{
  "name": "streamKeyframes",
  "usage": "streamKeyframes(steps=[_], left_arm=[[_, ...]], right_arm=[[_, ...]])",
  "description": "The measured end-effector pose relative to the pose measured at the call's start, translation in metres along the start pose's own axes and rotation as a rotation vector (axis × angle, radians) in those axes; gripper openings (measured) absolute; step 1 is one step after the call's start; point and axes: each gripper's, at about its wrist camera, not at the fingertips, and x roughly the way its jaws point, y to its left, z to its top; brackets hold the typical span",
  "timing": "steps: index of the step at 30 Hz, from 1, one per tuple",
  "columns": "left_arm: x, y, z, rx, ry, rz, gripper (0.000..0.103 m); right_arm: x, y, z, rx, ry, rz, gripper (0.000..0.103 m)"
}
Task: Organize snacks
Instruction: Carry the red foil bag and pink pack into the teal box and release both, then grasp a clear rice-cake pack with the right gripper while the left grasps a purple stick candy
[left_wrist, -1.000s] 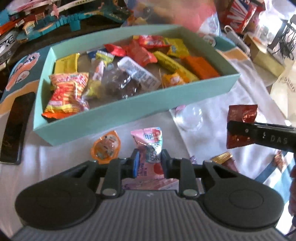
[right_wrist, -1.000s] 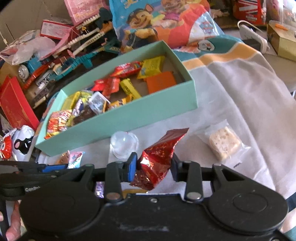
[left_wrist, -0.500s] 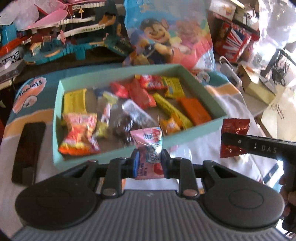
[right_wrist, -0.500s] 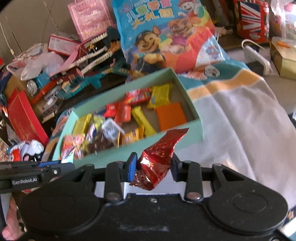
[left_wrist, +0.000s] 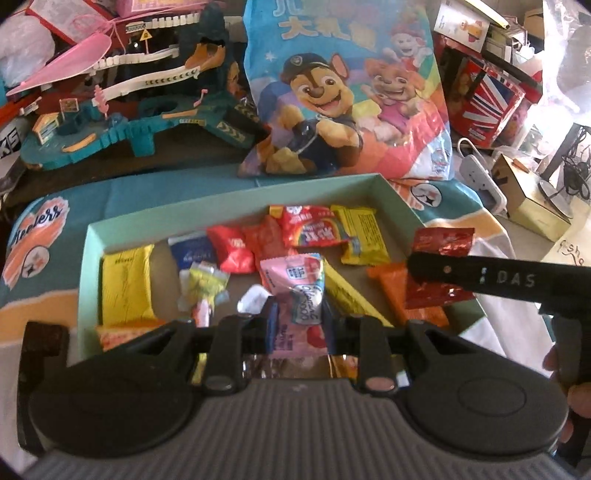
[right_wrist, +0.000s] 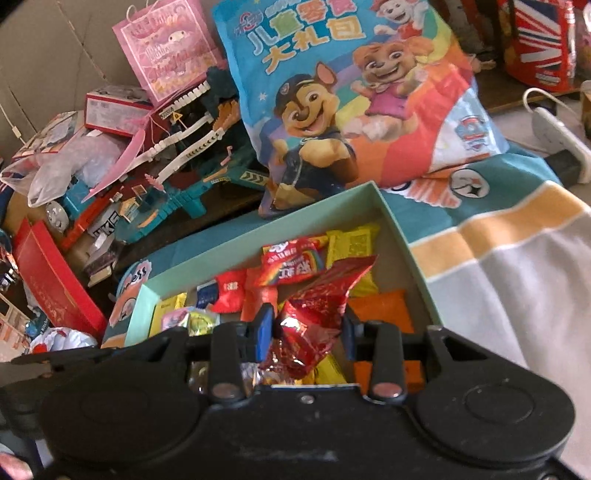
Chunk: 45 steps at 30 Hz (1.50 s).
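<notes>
A mint-green open box (left_wrist: 236, 201) (right_wrist: 402, 236) holds several wrapped snacks. My left gripper (left_wrist: 300, 325) is shut on a pink snack packet (left_wrist: 301, 284) and holds it over the middle of the box. My right gripper (right_wrist: 306, 328) is shut on a shiny red foil packet (right_wrist: 321, 306) and holds it over the right part of the box. In the left wrist view the right gripper (left_wrist: 424, 267) comes in from the right with the red packet (left_wrist: 439, 273) above an orange packet (left_wrist: 391, 280).
A large cartoon-dog snack bag (left_wrist: 347, 92) (right_wrist: 354, 96) stands just behind the box. A teal toy track set (left_wrist: 122, 122) lies at the back left. A white power strip (left_wrist: 484, 181) and a cardboard box (left_wrist: 532, 199) lie at the right. A red box (right_wrist: 51, 288) stands left.
Both grippers rose from the cloth and moved forward over the box, each still holding its packet. The loose snacks on the cloth dropped out of view.
</notes>
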Motion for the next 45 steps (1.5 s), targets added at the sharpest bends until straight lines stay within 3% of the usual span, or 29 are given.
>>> streamKeyframes(steps=[4, 5, 6, 8, 9, 17, 30, 38, 45], left_arm=[[0.010, -0.001, 0.007, 0.004, -0.003, 0.020, 0.033], [0.011, -0.001, 0.006, 0.004, -0.004, 0.032, 0.051], [0.013, 0.000, 0.005, 0.004, -0.006, 0.050, 0.077], [0.012, 0.001, 0.001, 0.003, -0.025, 0.104, 0.101], [0.011, 0.002, -0.002, 0.000, -0.034, 0.118, 0.103], [0.002, 0.009, -0.025, -0.033, 0.007, 0.107, 0.103], [-0.046, 0.000, -0.069, -0.033, 0.013, 0.094, 0.103], [-0.057, -0.008, -0.113, 0.005, 0.057, 0.088, 0.103], [-0.047, -0.010, -0.148, 0.022, 0.126, 0.080, 0.103]], right_arm=[[0.018, 0.006, 0.010, -0.013, 0.014, 0.023, 0.039], [0.022, 0.008, 0.012, -0.018, 0.013, 0.027, 0.049], [0.023, 0.009, 0.013, -0.023, 0.012, 0.026, 0.072], [0.021, 0.010, 0.013, -0.027, -0.015, 0.000, 0.099], [0.018, 0.009, 0.012, -0.023, -0.032, -0.006, 0.102], [0.000, -0.005, -0.003, 0.029, -0.034, -0.035, 0.103], [-0.069, -0.031, -0.048, 0.048, -0.028, -0.079, 0.103], [-0.109, -0.065, -0.083, 0.064, -0.025, -0.143, 0.103], [-0.116, -0.104, -0.120, 0.167, 0.024, -0.199, 0.103]])
